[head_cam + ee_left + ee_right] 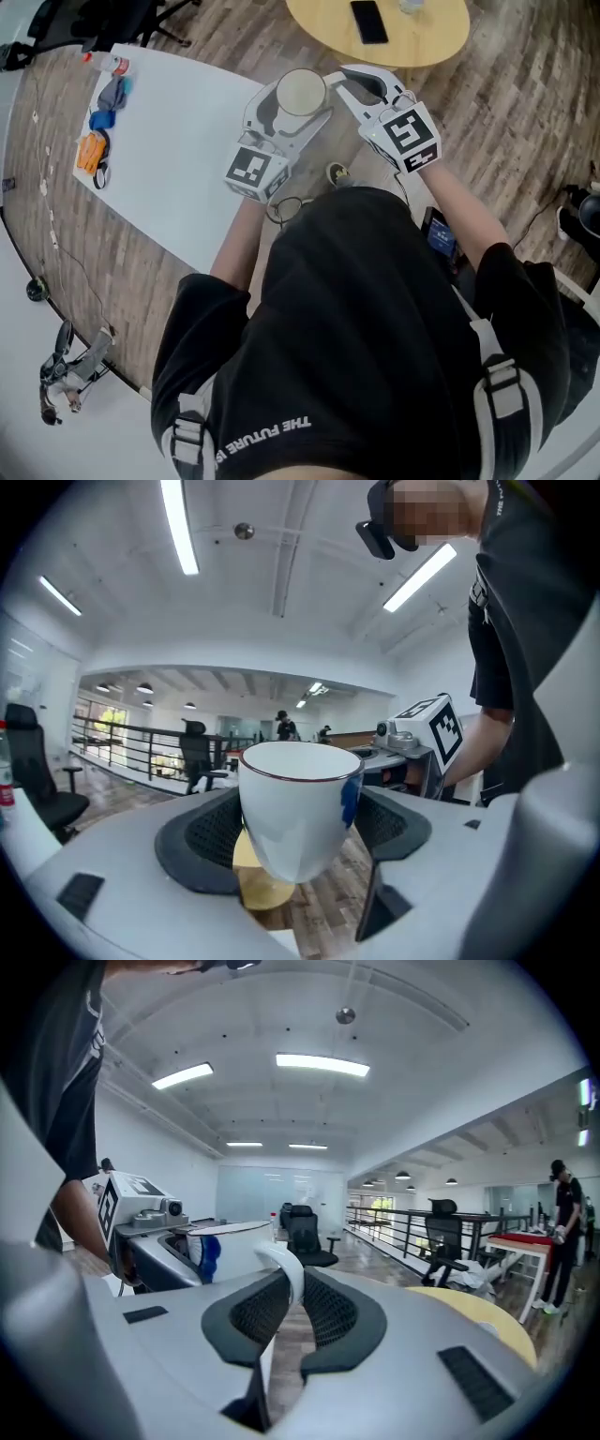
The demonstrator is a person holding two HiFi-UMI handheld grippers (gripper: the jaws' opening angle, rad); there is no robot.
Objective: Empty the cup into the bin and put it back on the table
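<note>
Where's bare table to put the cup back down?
White table: wide bare stretch between the clutter at its left end and the left tool holding the cup. Round table: bare left of the phone. Crowded only at that cluttered end.

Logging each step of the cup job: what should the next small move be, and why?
Probably keep both grips and carry the cup level while turning to find the bin, which no view shows. The left gripper clasps its body, the right gripper is shut on its handle, and it is upright in the air past the edge of the white table.
</note>
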